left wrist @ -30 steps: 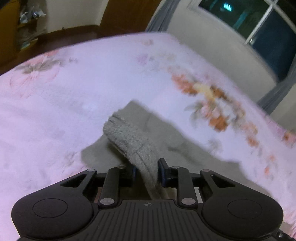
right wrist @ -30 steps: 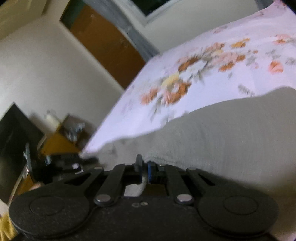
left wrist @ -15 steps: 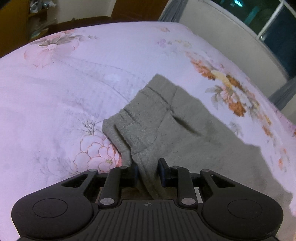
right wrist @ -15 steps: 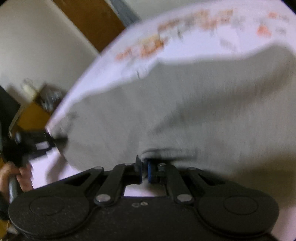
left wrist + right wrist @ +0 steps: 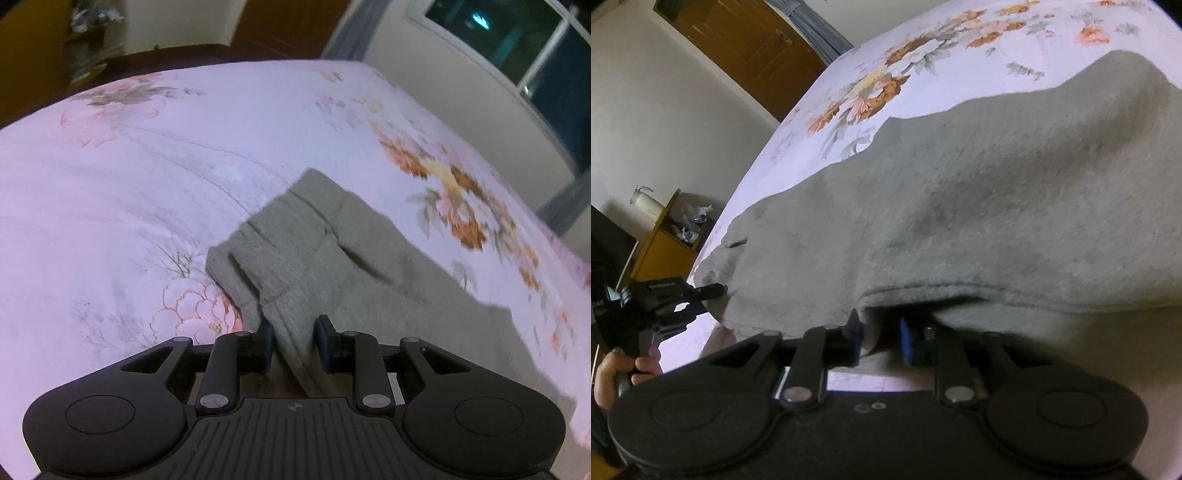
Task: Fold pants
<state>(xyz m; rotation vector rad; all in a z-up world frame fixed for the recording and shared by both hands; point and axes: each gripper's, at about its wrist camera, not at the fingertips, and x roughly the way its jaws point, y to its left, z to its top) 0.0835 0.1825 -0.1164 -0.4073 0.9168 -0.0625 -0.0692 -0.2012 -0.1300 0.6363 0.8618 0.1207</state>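
Note:
Grey knit pants [image 5: 314,251] lie on a pink floral bedsheet [image 5: 129,177]. My left gripper [image 5: 293,339] has the ribbed edge of the pants between its pads, which stand a little apart around the cloth. In the right wrist view the pants [image 5: 979,206] spread wide across the bed. My right gripper [image 5: 879,338] has parted jaws, with a hem of the pants lying just over and in front of them. The left gripper [image 5: 701,295] also shows there at the far left, held by a hand, at a corner of the pants.
The bed [image 5: 923,55] fills most of both views. A wooden door [image 5: 738,48] and a yellow cabinet [image 5: 661,247] with clutter stand beyond the bed. A window [image 5: 535,48] and curtain are at the far wall.
The pants were lowered from hanging to lying spread on the bed. The right gripper's jaws have parted from shut. The left gripper's pads have widened slightly around the edge.

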